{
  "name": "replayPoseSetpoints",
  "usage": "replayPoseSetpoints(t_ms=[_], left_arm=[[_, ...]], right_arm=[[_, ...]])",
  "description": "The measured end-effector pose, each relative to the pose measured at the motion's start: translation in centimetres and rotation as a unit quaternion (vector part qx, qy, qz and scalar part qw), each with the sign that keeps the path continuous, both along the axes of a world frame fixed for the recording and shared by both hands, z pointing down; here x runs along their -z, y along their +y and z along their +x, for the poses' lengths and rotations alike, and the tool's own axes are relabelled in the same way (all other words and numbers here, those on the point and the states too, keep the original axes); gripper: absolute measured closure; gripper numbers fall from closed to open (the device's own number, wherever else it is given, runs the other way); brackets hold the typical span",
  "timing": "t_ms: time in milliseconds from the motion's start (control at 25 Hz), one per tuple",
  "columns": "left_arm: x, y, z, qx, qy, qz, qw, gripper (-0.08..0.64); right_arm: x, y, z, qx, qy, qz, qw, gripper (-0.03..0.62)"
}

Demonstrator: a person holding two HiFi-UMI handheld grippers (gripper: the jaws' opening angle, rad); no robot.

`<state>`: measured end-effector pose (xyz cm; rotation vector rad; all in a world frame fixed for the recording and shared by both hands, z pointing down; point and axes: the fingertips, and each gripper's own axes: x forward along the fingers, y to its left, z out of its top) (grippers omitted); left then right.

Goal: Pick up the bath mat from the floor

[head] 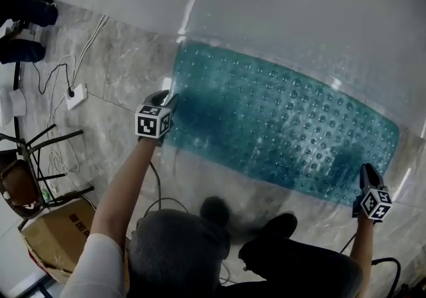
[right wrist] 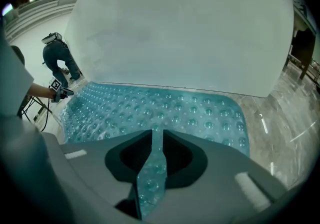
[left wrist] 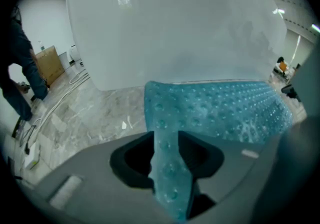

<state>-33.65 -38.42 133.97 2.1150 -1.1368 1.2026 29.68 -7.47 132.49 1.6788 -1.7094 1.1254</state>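
1 translucent teal bath mat (head: 279, 124) (round bumps all over).

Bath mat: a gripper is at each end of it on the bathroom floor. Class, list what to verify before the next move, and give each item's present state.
1. Left gripper has the bath mat between its jaws: ok.
2. Left gripper pressing firmly on the mat: cannot tell; its jaws stand fairly wide.
3. Right gripper shut on the mat's edge: ok.
4. Nothing lying on top of the mat: ok.
5. White socket box and its cables apart from the mat: ok.
6. Mat off the floor: not ok; it mostly lies flat beside the bathtub.
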Motion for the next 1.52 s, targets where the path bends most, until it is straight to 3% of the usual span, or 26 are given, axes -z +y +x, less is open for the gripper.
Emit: replayPoseSetpoints(t_ms=[80,200,360,520,680,880,960,1120,1360,1520], left_arm=[[-1.3,-0.9,-0.9,0.003,-0.008,-0.016,0.9998,0.38],[-3.9,-1.1,-1.2,0.011,-0.002,-0.074,0.9972,0.218],[-5.1,-1.5,-2.0,0.02,0.005,-0.101,0.9946,0.206],[-5.8,-0.9,0.3,0.009,0.013,-0.105,0.9944,0.259],[-5.5,-0.6,0.2,0.005,-0.006,-0.103,0.9946,0.315],[-5.5,0.7,2.1,-0.049,-0.04,-0.092,0.9937,0.473],[-5.1,1.0,2.8,-0.058,-0.045,-0.081,0.994,0.503],[-4.0,1.5,3.5,-0.057,-0.023,-0.078,0.9951,0.525],[-2.8,1.9,4.2,-0.064,0.004,-0.076,0.995,0.528],[-2.3,2.5,4.7,-0.074,0.017,-0.07,0.9947,0.531]], right_arm=[[-0.4,0.4,0.0,0.002,-0.001,-0.003,1.0,0.517],[-0.8,0.7,0.5,0.006,0.007,-0.003,1.0,0.517],[-1.7,1.1,1.5,-0.013,0.011,0.01,1.0,0.509],[-1.2,3.3,4.0,-0.037,0.026,0.001,0.999,0.484],[-2.6,3.4,4.7,-0.039,0.024,-0.005,0.999,0.439],[-3.2,4.4,7.0,-0.041,0.043,-0.017,0.998,0.362],[-3.5,4.4,8.5,-0.044,0.05,-0.024,0.998,0.33],[-4.7,4.9,11.7,-0.058,0.047,-0.049,0.996,0.278],[-7.2,6.9,16.0,-0.116,0.029,-0.083,0.989,0.233],[-8.7,7.8,16.7,-0.103,0.021,-0.1,0.989,0.218]])
